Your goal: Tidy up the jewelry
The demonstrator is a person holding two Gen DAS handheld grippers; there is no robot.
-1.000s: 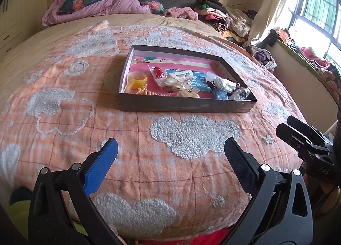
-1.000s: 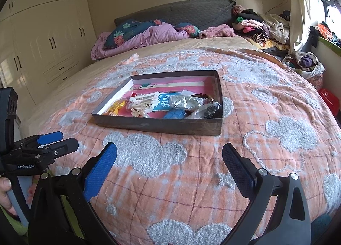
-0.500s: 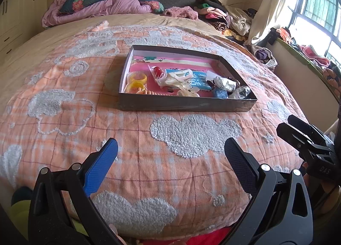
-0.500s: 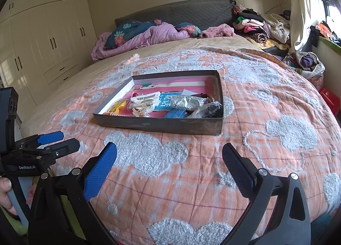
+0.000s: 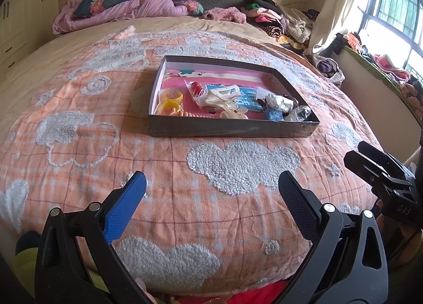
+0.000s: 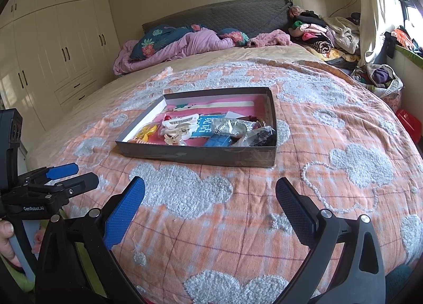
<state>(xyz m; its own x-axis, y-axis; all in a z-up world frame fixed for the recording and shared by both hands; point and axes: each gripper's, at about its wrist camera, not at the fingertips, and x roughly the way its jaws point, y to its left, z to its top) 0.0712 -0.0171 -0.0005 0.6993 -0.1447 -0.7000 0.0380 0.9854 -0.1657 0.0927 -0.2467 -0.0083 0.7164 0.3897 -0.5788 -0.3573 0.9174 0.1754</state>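
A shallow grey box point(image 5: 230, 128) point(image 6: 195, 154) with a pink floor lies on the bed and holds several pieces of jewelry and hair items. Among them are yellow bangles point(image 5: 170, 99), a bag with a red bead point(image 5: 196, 87), white hair clips point(image 6: 179, 125), a blue card point(image 5: 247, 100) and small plastic bags point(image 6: 255, 136). My left gripper point(image 5: 211, 187) hovers open over the blanket, well short of the box's near wall. My right gripper point(image 6: 210, 193) is also open and empty, at a similar distance from the box. Each gripper shows at the edge of the other's view.
An orange checked blanket point(image 5: 79, 171) with fluffy grey cloud patches covers the bed. Purple bedding and pillows point(image 5: 127, 7) lie at the headboard. Piled clothes point(image 6: 325, 31) sit at the far right near the window. White wardrobes point(image 6: 53, 52) stand on the left.
Both grippers stay open and almost still; the views shift only slightly, and the box and its contents have not moved.
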